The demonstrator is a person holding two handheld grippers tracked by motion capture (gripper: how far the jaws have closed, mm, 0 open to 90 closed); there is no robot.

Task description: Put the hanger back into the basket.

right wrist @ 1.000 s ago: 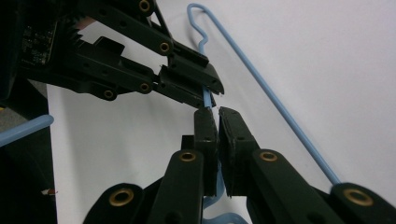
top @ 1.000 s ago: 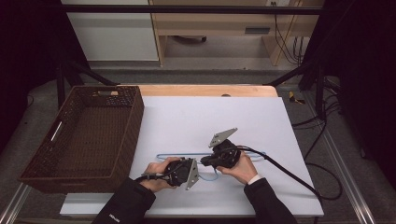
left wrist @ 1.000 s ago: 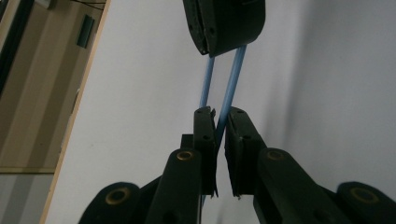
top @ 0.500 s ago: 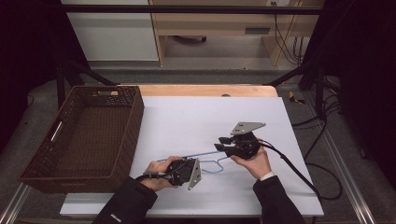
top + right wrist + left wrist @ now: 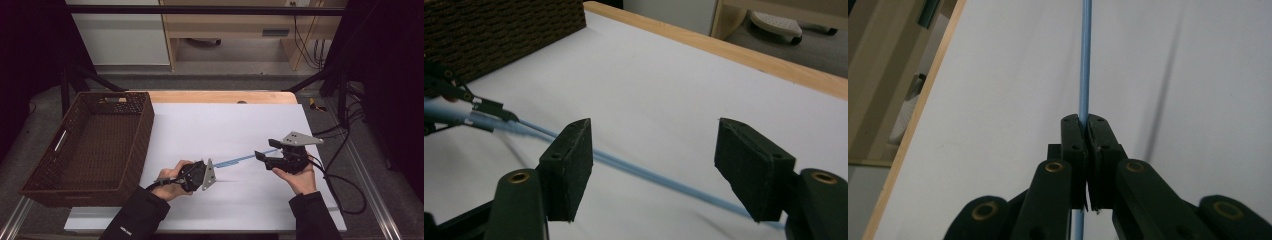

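A thin blue cord (image 5: 245, 158) stretches taut above the white table (image 5: 225, 120) between my two grippers. My left gripper (image 5: 216, 169), at the front centre, is shut on one end of it. In the left gripper view the jaws (image 5: 1084, 121) pinch the blue cord (image 5: 1085, 60), which runs straight away from them. My right gripper (image 5: 261, 157) is held to the right, and its jaws have just been opening. In the right gripper view they (image 5: 654, 150) stand apart, and the cord (image 5: 634, 169) passes between them without the pads pressing on it.
A dark brown wicker basket (image 5: 90, 145) stands at the left of the table, with nothing visible inside. A wooden strip (image 5: 220, 97) borders the far edge. The right gripper's black cable (image 5: 345, 190) trails off the right side. Shelving and wires lie beyond the table.
My right gripper has moved right and slightly up, away from the left one, and its jaws have opened. The blue cord, first slack on the table, now runs straight. The left hand stayed put.
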